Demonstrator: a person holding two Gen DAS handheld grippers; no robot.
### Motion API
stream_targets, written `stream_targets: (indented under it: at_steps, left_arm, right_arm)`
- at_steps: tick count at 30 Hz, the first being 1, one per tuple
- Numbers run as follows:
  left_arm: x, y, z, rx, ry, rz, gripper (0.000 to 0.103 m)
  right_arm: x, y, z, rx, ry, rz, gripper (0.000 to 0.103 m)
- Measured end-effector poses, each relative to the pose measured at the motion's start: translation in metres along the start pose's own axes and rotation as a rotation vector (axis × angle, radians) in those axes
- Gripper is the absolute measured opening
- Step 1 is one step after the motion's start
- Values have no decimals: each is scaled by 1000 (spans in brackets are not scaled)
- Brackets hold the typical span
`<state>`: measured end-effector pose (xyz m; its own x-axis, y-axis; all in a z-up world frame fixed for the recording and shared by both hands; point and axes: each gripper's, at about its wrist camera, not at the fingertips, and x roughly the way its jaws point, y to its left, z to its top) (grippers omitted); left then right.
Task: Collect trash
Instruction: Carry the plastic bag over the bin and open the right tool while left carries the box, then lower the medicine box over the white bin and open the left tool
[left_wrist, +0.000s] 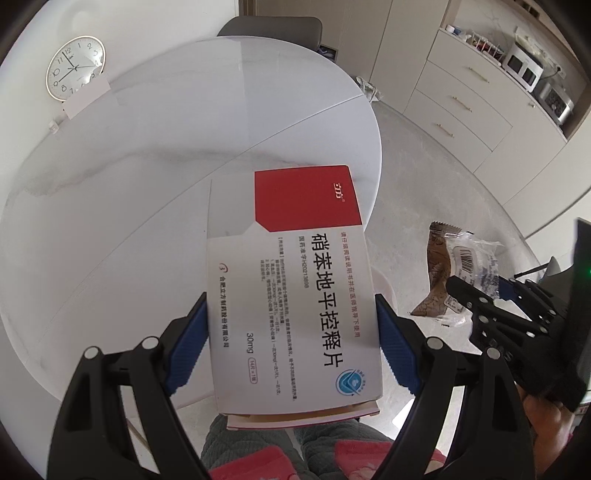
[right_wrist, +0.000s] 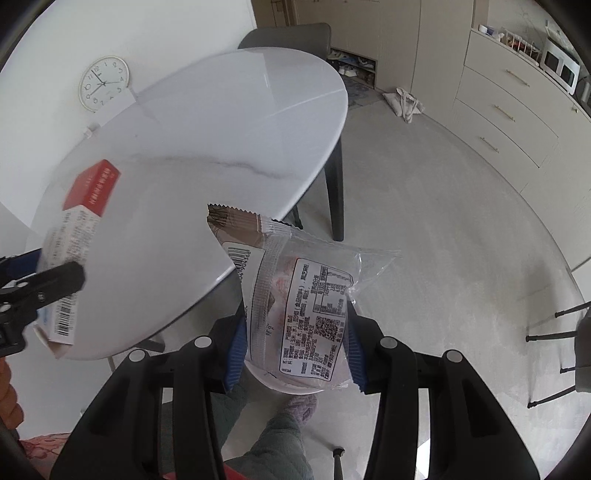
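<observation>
Both pieces are lifted clear of the white bench (right_wrist: 221, 147), so keep both grips firm while carrying them to a bin. The left hand-held gripper (left_wrist: 291, 332) clamps a flat red-and-white medicine box (left_wrist: 295, 288). The right hand-held gripper (right_wrist: 295, 343) pinches a crinkled clear snack wrapper (right_wrist: 299, 295), limp and likely slippery.

A round white table (right_wrist: 207, 147) with faint grey marble veining and a glossy top stands on dark legs (right_wrist: 334, 192) over a pale grey floor (right_wrist: 424, 221). A thin seam line crosses the tabletop toward its far edge. A cloth bag (right_wrist: 404, 101) lies crumpled on the floor beyond the table.
</observation>
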<state>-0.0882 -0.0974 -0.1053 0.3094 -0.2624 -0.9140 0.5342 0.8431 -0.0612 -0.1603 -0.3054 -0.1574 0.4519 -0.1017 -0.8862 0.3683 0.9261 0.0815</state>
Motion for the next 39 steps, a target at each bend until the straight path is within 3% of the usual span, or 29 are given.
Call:
stream_targets:
  at_steps: [10,11,13,16,20,25,31,39]
  left_arm:
    - [-2,-14,0,63,0,73,81]
    - [-2,-14,0,70,3,79,81]
    - [0,-19,-2,84,15,90,81]
    - [2,-27,-2,117,21,94,81]
    - [6,-47,1,204,17,81,81]
    - [23,-92,0,371,18,57,81]
    - [88,-146,-14,530,120,26,81]
    - [187,-168,-41,574,289,15,81]
  right_arm:
    - [139,-21,-29,78,236,20,49]
    - [148,-21,-31,80,252,20,53]
    - [170,-20,-36,90,302,34,78]
    - [184,-23,-41,113,342,35,80]
    - [161,-43,-42,177,293,24,87]
    - [108,-94,-43,279,188,-65,91]
    - [46,-156,-64,382,111,-176,95]
    - [22,-187,-101,460,120,-213,95]
